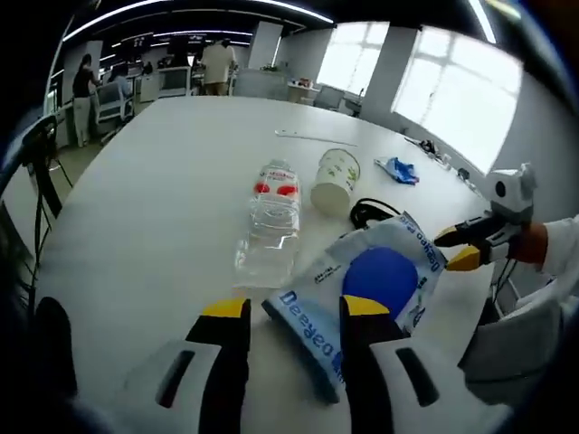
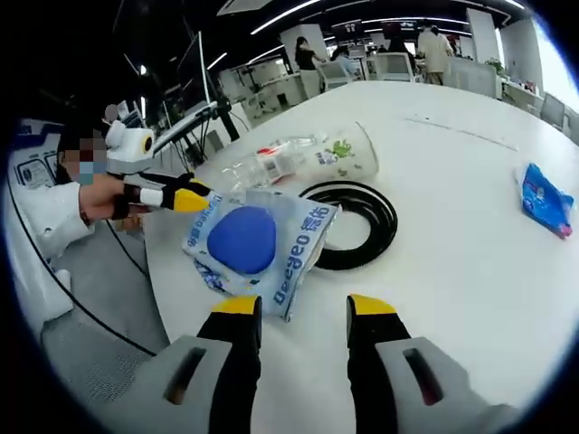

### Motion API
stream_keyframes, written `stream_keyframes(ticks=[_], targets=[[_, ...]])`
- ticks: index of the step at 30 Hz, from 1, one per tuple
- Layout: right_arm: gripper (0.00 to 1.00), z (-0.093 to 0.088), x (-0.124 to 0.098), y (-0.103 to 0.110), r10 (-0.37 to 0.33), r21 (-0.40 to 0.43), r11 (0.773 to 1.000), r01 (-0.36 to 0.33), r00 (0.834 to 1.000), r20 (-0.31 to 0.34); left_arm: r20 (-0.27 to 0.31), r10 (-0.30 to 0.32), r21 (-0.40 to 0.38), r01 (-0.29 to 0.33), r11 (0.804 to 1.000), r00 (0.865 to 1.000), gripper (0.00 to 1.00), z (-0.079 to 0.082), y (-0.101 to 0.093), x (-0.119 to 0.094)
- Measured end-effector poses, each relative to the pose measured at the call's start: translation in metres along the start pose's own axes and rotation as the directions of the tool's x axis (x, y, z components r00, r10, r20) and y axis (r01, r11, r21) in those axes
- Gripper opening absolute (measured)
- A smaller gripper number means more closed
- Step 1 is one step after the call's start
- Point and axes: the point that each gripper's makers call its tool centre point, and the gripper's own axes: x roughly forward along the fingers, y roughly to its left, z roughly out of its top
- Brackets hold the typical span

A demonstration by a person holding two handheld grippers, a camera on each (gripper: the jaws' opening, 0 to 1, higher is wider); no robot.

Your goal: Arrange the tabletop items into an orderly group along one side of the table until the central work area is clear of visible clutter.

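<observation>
A white bag with a blue disc and blue lettering [image 1: 375, 280] [image 2: 258, 244] lies flat near the table's edge. My left gripper [image 1: 295, 312] is open, and the bag's near edge reaches between its jaws. It enters the right gripper view from the left [image 2: 185, 197], beside the bag's corner. My right gripper [image 2: 304, 307] is open just short of the bag's opposite corner, and it comes into the left gripper view from the right [image 1: 461, 249]. A clear plastic bottle [image 1: 270, 226] [image 2: 271, 163] and a paper cup [image 1: 335, 181] [image 2: 348, 154] lie on their sides beyond the bag.
A coiled black cable [image 1: 371, 212] [image 2: 357, 226] lies partly under the bag. A small blue packet [image 1: 398, 169] [image 2: 545, 201] sits apart on the white table [image 1: 163, 181]. A thin pale strip [image 1: 312, 137] lies farther off. People and desks stand beyond the table.
</observation>
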Motion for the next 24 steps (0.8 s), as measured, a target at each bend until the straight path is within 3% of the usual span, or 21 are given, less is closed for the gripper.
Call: stream_keyframes(ticks=[3, 8, 15, 24], targets=[[0.28, -0.001, 0.003, 0.005, 0.025, 0.006, 1.000, -0.025, 1.000, -0.009, -0.008, 0.007, -0.019, -0.007, 1.000, 1.000, 0.36, -0.006, 0.002, 0.002], [0.05, 0.000, 0.008, 0.012, 0.060, -0.012, 0.998, -0.060, 0.998, -0.010, -0.033, 0.001, -0.021, -0.002, 1.000, 0.999, 0.27, -0.017, 0.002, 0.008], [0.00, -0.001, 0.011, 0.013, 0.067, -0.003, 0.998, -0.067, 0.998, -0.006, -0.030, -0.028, -0.051, 0.026, 0.998, 0.999, 0.11, -0.019, -0.008, 0.012], [0.00, 0.003, 0.007, 0.017, 0.085, 0.007, 0.996, -0.085, 0.996, -0.006, -0.017, -0.021, -0.073, 0.020, 0.997, 1.000, 0.01, -0.016, -0.012, 0.006]])
